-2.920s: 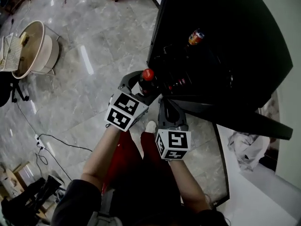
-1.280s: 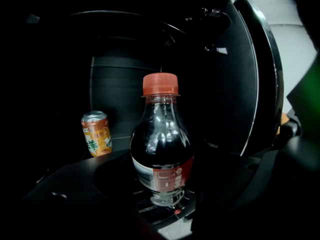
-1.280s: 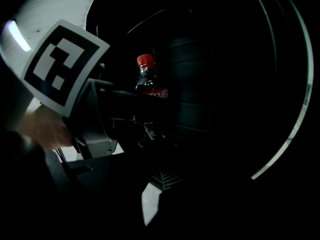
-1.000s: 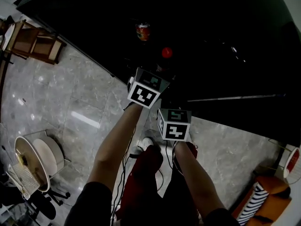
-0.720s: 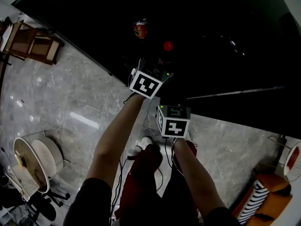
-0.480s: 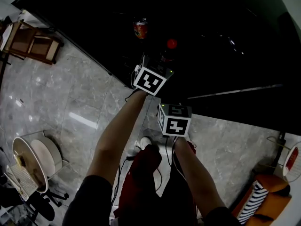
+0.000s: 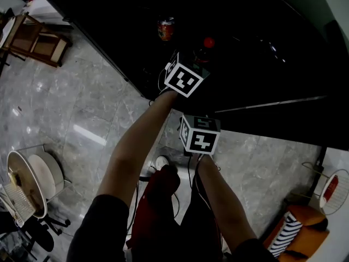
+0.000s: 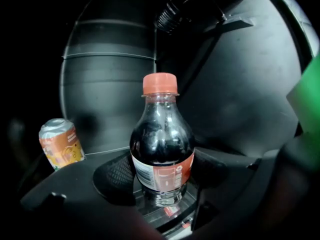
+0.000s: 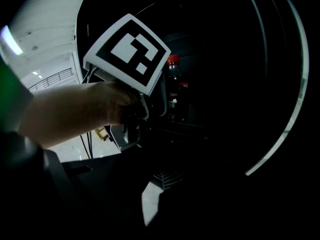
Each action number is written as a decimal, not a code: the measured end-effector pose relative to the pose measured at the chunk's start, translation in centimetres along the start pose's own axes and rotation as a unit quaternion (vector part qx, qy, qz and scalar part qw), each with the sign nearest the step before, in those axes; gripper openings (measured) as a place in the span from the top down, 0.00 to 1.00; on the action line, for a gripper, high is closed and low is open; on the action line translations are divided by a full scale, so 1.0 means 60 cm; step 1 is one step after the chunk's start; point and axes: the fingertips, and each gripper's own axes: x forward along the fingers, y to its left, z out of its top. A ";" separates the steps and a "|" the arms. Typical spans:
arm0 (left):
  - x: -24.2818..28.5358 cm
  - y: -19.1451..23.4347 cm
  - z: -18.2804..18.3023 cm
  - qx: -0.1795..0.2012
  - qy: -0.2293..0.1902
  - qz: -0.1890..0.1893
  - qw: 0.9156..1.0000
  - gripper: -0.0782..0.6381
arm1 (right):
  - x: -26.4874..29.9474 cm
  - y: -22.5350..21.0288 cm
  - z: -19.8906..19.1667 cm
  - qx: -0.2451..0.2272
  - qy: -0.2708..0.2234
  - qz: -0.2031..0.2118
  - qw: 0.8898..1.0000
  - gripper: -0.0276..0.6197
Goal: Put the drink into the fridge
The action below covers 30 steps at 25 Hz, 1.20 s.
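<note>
Left gripper (image 8: 162, 184): its 2 jaws are clamped on the lower body of the drink bottle, 1 on each side.
Drink bottle (image 8: 161, 149): upright, clear plastic, filled with dark cola up to the shoulder, with a red and white label round its lower half.
Cap (image 8: 160, 83): red, screwed on.
Where the bottle is: in the left gripper and inside the dark fridge (image 8: 240, 94); the head view shows its cap within the black interior. Whether its base rests on a shelf cannot be told.
Can (image 8: 61, 143): 1 orange can with a silver top, standing in the fridge to the left of the bottle and apart from it.
Right gripper (image 9: 152, 194): jaws slightly apart, a slim strip of lit floor showing between them and nothing held. In the head view it hangs over the floor at the fridge's edge, nearer the person than the left gripper.
Person's hand (image 9: 85, 109): wrapped round the left gripper's handle, below its marker cube (image 9: 127, 51).
Floor (image 7: 82, 108): grey marble tile.
Wire basket (image 7: 316, 179): at the right edge, holding 1 red item (image 7: 329, 188) too small to name.
Cream tub (image 7: 41, 171): at the lower left; contents unclear.
</note>
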 end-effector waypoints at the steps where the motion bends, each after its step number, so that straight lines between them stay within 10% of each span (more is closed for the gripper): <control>1: 0.004 0.000 0.002 -0.001 -0.001 -0.001 1.000 0.45 | -0.001 0.000 0.000 -0.001 0.000 0.000 1.000 0.93; 30: 0.051 0.004 0.024 0.004 -0.023 0.006 1.000 0.45 | -0.006 -0.012 -0.015 0.000 0.005 -0.010 1.000 0.93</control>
